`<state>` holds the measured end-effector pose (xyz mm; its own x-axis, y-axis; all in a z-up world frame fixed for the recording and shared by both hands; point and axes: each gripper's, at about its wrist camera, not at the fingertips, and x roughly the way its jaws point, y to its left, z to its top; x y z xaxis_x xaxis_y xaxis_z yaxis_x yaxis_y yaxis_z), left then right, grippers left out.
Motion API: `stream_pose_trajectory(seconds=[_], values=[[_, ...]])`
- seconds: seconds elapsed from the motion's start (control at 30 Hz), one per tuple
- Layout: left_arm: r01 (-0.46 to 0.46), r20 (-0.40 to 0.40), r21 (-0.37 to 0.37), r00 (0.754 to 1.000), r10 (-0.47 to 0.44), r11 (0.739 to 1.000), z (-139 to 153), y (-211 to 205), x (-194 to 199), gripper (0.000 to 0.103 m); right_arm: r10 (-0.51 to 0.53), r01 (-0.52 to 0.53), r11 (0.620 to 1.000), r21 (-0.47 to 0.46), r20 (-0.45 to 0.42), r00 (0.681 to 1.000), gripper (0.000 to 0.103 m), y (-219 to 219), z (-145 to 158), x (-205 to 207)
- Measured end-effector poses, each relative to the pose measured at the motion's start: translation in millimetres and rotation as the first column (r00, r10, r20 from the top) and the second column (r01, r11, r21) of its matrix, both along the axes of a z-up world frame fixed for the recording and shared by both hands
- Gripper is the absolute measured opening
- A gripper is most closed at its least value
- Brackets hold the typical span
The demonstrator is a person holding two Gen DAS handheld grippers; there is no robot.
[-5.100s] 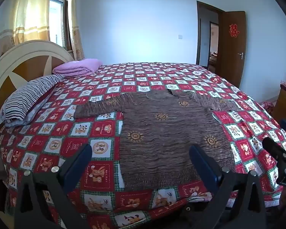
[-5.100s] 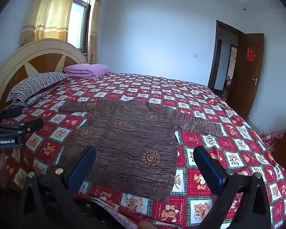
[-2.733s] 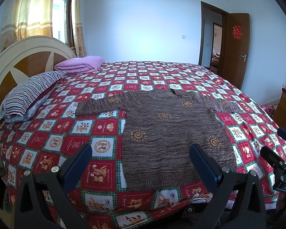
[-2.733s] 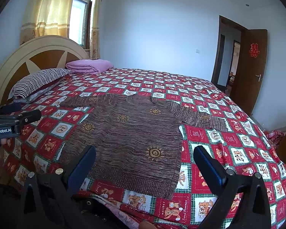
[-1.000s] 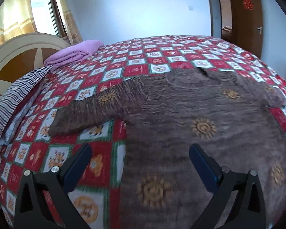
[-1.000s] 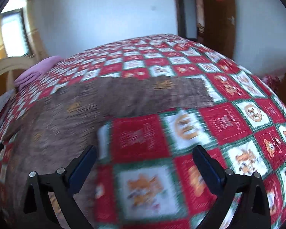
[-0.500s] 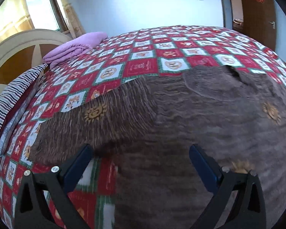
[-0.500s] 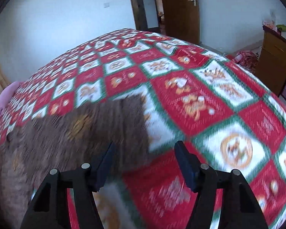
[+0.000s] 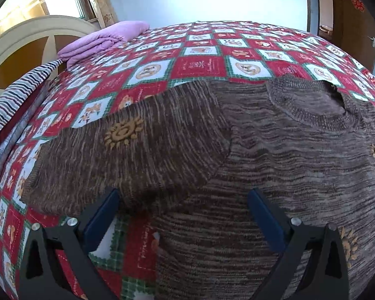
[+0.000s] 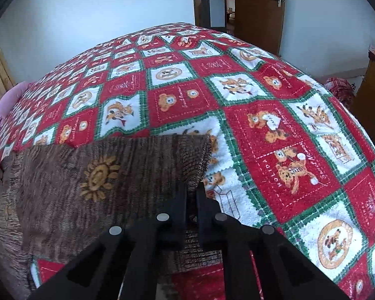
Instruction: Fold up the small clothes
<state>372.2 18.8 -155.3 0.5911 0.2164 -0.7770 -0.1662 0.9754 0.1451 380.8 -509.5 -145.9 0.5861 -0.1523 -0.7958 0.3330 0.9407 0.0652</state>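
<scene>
Sweater (image 9: pixel 275 150), brown, sun-patterned, flat; right tool (image 10: pixel 191 190) clamped on its cuff, left tool (image 9: pixel 182 212) apart.

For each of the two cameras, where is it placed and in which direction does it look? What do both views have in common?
Left wrist: sits on the left gripper, low over the bed, facing the brown sweater with its left sleeve and collar; both blue-padded fingers show, spread open.
Right wrist: sits on the right gripper, facing the door; its fingers are shut on the sleeve cuff.
Shared: the sweater, the patchwork bedspread, the door.
</scene>
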Motion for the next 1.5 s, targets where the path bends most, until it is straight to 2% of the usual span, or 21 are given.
stream_pose_trajectory(seconds=[0.2, 0.4, 0.5, 0.73, 0.87, 1.07, 1.27, 1.4, 1.47, 1.5], values=[[-0.001, 0.012, -0.035, 1.0, 0.002, 0.999, 0.1, 4.7, -1.7, 0.103, 0.007, -0.006, 1.0, -0.024, 0.047, 0.999, 0.005, 14.2, 40.9, 0.6], [0.001, 0.018, -0.043, 1.0, 0.0, 0.999, -0.6, 5.9, -1.2, 0.103, 0.048, -0.043, 0.997, -0.07, 0.071, 0.996, 0.005, 45.2, 79.9, 7.8], [0.004, 0.018, -0.053, 1.0, -0.003, 0.999, -1.4, 7.0, -1.8, 0.103, 0.071, -0.066, 0.996, -0.062, 0.076, 0.995, 0.005, 63.2, 97.3, 10.9], [0.009, 0.021, -0.076, 1.0, -0.007, 0.997, -2.3, 8.9, -2.4, 0.103, 0.171, -0.165, 0.984, -0.066, 0.114, 0.979, 0.005, 128.6, 148.5, 13.6], [0.013, 0.02, -0.085, 1.0, -0.012, 0.996, -3.1, 9.7, -2.8, 0.103, 0.238, -0.228, 0.97, -0.088, 0.12, 0.964, 0.005, 171.6, 167.9, 17.8], [0.017, 0.022, -0.117, 1.0, -0.014, 0.993, -3.7, 13.5, -3.7, 0.103, 0.314, -0.306, 0.949, -0.079, 0.109, 0.943, 0.005, 226.9, 177.3, 25.8], [0.017, 0.023, -0.123, 1.0, -0.015, 0.992, -3.8, 13.9, -4.1, 0.103, 0.398, -0.393, 0.917, -0.068, 0.1, 0.912, 0.005, 286.8, 172.3, 38.9], [0.018, 0.023, -0.124, 1.0, -0.015, 0.992, -4.3, 14.1, -4.5, 0.103, 0.453, -0.45, 0.891, -0.054, 0.089, 0.887, 0.005, 329.7, 150.9, 52.1], [0.018, 0.023, -0.124, 1.0, -0.016, 0.992, -4.7, 14.5, -4.6, 0.103, 0.474, -0.476, 0.879, -0.001, 0.101, 0.875, 0.006, 349.7, 129.3, 61.7], [0.019, 0.022, -0.124, 1.0, -0.016, 0.992, -4.9, 14.7, -4.5, 0.103, 0.494, -0.499, 0.866, 0.023, 0.103, 0.863, 0.015, 360.1, 115.6, 66.2]])
